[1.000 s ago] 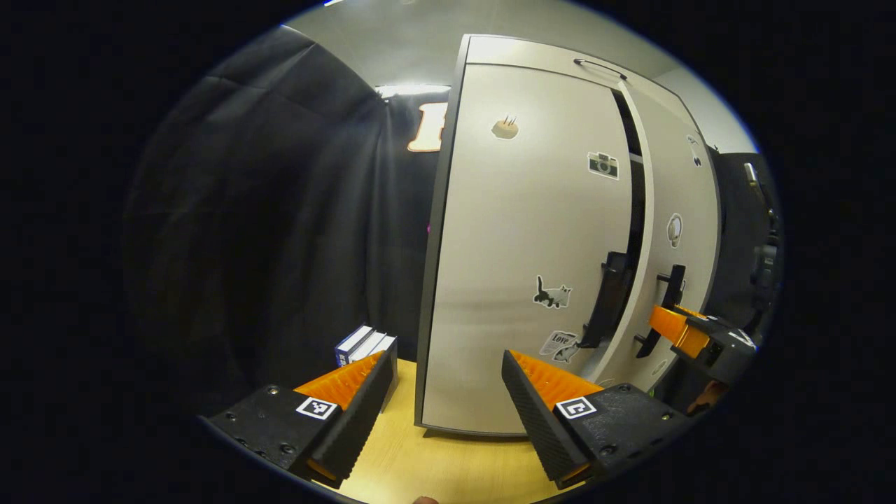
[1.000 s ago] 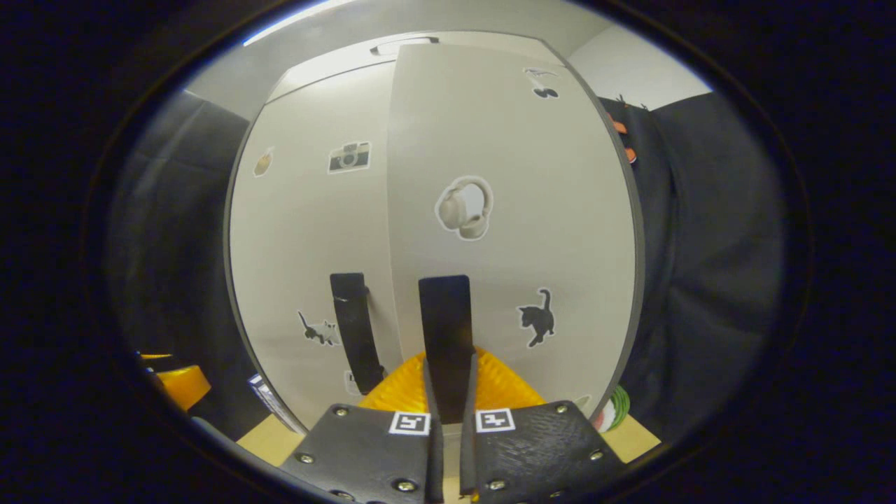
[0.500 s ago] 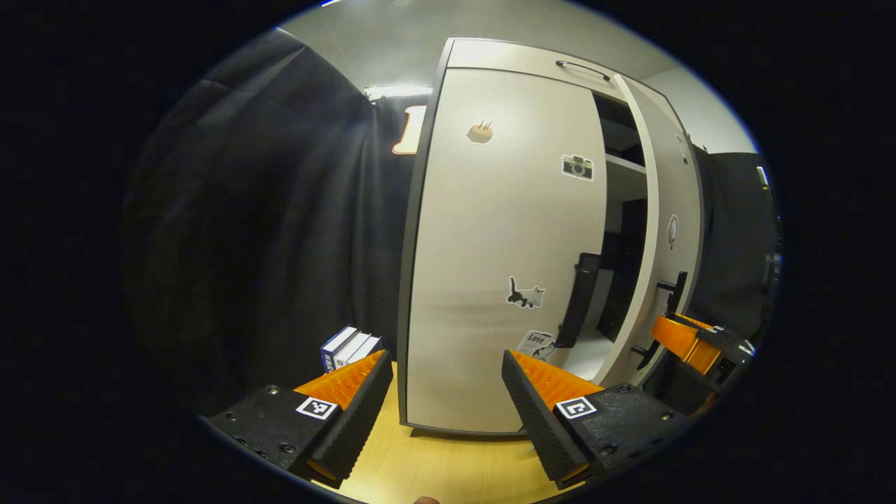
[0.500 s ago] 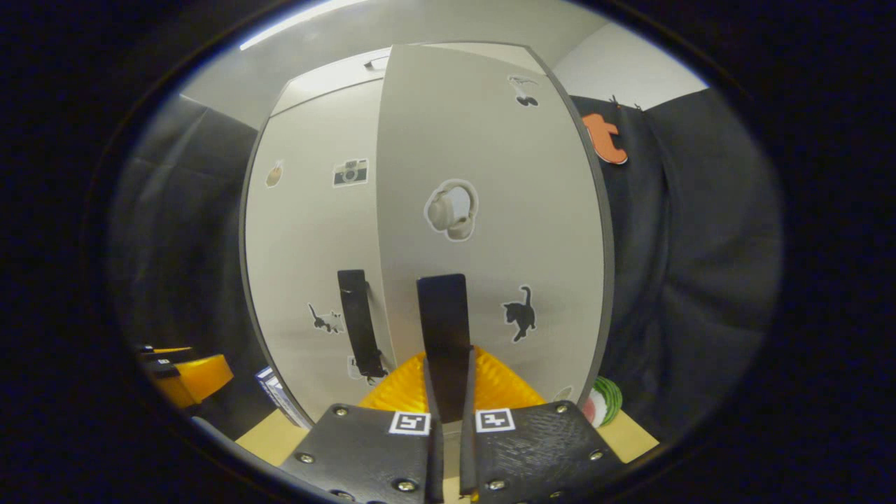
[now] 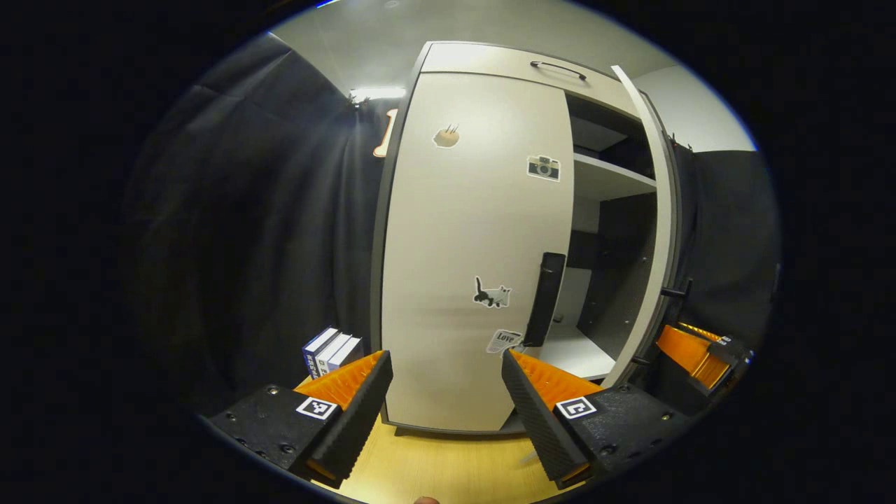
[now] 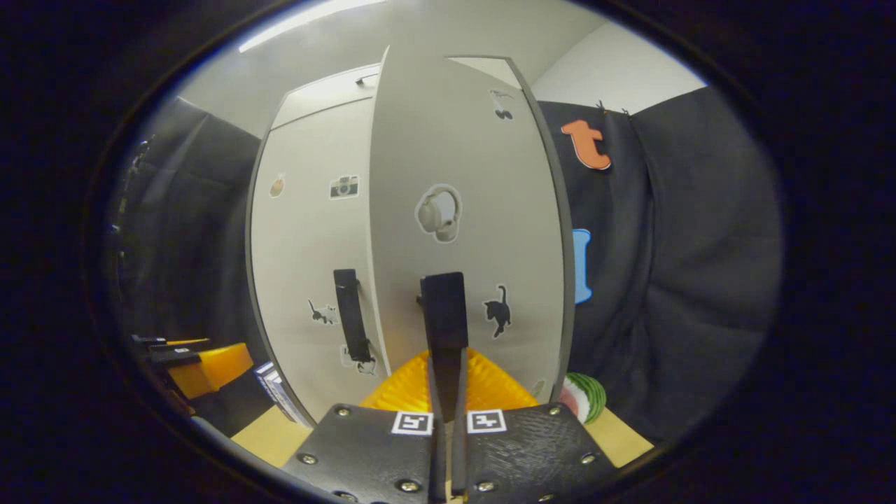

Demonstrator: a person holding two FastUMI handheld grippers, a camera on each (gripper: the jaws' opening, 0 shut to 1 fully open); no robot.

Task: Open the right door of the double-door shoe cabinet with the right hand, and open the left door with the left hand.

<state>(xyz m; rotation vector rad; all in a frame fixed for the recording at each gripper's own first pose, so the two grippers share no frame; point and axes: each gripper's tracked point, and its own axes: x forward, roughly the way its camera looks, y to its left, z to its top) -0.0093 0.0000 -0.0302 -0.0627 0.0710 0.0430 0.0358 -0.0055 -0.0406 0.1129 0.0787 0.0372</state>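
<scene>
Right hand-held gripper (image 6: 448,392) clamped on right door's handle (image 6: 444,315), right door (image 6: 455,210) swung ajar. Left hand-held gripper (image 5: 444,392) spread wide, left door (image 5: 476,245) shut ahead, its handle (image 5: 544,299) just beyond.

From my left hand-held gripper (image 5: 443,392), the shoe cabinet (image 5: 490,59) stands on the tabletop (image 5: 448,469) at twelve o'clock, books (image 5: 329,350) at ten, the swung-out right door (image 5: 654,231) at two.
</scene>
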